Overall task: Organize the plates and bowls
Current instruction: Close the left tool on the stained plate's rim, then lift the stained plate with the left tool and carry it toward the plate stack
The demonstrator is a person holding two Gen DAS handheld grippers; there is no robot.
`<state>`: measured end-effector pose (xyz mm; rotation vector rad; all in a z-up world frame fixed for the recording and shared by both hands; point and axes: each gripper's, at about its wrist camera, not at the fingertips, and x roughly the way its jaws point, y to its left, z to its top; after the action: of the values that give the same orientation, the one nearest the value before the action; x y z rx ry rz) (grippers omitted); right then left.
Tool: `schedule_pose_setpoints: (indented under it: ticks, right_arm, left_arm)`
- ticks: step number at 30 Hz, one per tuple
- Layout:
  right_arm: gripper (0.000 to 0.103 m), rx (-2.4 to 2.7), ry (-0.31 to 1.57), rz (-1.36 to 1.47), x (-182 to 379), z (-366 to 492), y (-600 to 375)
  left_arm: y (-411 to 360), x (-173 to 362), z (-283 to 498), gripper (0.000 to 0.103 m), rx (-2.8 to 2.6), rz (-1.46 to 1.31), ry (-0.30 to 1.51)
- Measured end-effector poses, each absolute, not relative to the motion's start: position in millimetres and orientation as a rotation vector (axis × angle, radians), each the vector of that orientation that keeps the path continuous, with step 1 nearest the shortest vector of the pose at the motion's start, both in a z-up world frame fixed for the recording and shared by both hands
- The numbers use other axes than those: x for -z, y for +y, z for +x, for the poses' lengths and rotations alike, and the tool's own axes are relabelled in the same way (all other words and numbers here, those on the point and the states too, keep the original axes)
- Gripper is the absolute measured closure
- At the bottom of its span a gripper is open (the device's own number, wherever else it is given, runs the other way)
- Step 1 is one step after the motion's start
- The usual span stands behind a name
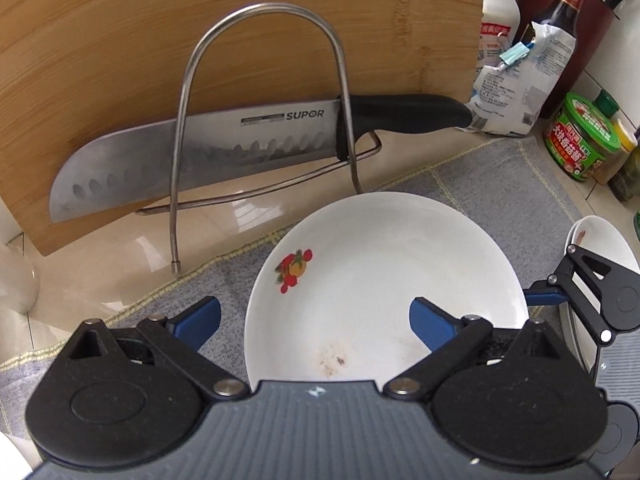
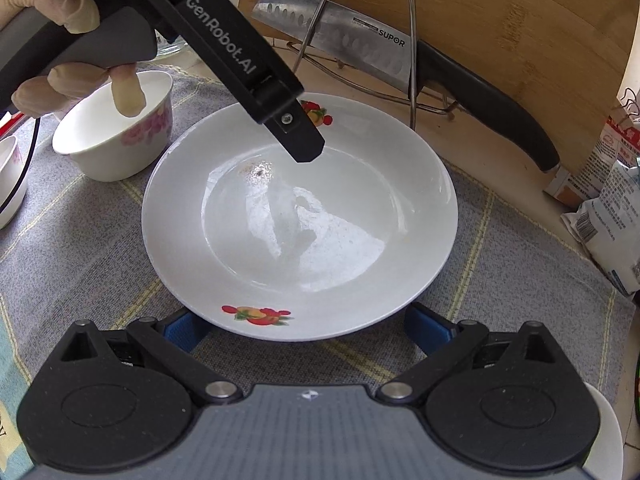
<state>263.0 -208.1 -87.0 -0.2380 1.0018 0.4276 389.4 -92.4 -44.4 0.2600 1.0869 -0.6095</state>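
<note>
On the grey woven mat point(image 2: 100, 240) covering the worktop, a white round ceramic plate with fruit decals point(image 2: 300, 216) is flanked by both grippers' wide-open, empty fingers point(image 2: 428, 330), whereby a shallow rim grasp could be lost to slippage.

"SUPOR" is printed on the blade of the knife point(image 1: 192, 160), and is read again in the right wrist view. "GenRobot.AI" is lettered in white along the black body of the left gripper point(image 2: 224, 34). The labels on the jars and packets cannot be read.
</note>
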Motion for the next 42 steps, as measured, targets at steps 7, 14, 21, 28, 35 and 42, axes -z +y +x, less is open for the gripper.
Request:
schedule_pose_setpoints:
  ticks: [7,14,21,28,35,42]
  right_arm:
    - [0.0,-0.431,0.989,-0.237,88.1,262.0,-208.1]
    - [0.0,-0.453,0.995,-0.252,89.3,266.8,-206.5]
    - [0.0,-0.474,0.994,-0.264,90.2,270.9,-203.6]
    - [0.0,-0.494,0.995,-0.279,90.9,273.5,-201.0]
    - [0.0,-0.512,0.986,-0.282,92.5,274.6,-203.3]
    - [0.0,-0.536,0.978,-0.292,94.0,277.3,-208.2]
  left_arm:
    - [-93.0,52.8,398.8,0.014,0.623,0.248,1.116]
    - [-98.4,56.0,403.9,0.023,0.649,0.264,1.132]
    - [-103.6,58.6,409.4,0.027,0.677,0.294,1.155]
    - [-108.9,61.4,413.4,0.028,0.711,0.318,1.186]
    - [-112.4,63.1,414.7,0.03,0.734,0.344,1.184]
    - [-109.1,61.8,416.1,0.034,0.744,0.359,1.184]
